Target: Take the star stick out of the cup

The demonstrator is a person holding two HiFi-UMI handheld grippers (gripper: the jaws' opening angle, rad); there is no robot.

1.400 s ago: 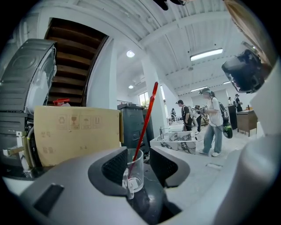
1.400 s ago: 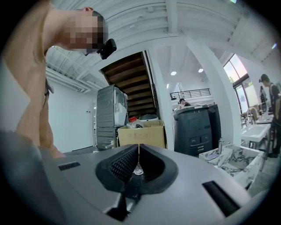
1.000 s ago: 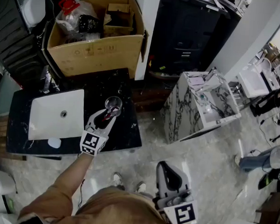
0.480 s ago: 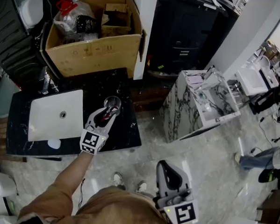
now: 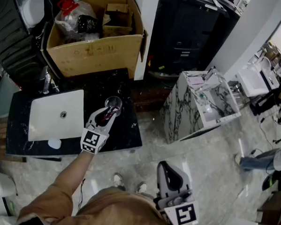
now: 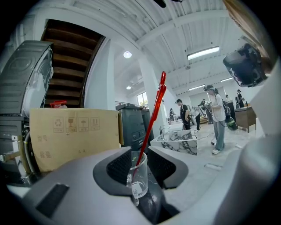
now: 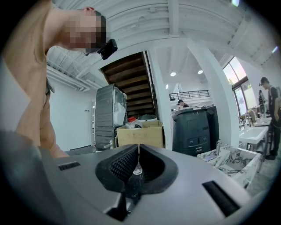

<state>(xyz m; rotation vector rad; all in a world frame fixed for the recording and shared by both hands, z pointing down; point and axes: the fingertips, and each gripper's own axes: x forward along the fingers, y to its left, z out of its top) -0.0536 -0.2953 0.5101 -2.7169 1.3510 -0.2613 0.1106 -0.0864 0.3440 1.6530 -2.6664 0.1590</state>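
Extraction not begun: the stick [image 6: 152,117] stands in the cup [image 5: 113,103], toward the tabletop's [image 5: 126,135] right edge. My left tool [image 5: 109,114] has just been closing its jaws round the cup, and the pads appear seated on its sides. My right tool [image 5: 167,168] is pressed together, empty, off the tabletop. The left tool view shows the stick leaning well above the rim; the head view gives only a red trace.

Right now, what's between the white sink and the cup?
Only bare black countertop lies between the sink and the cup. The head view shows it.
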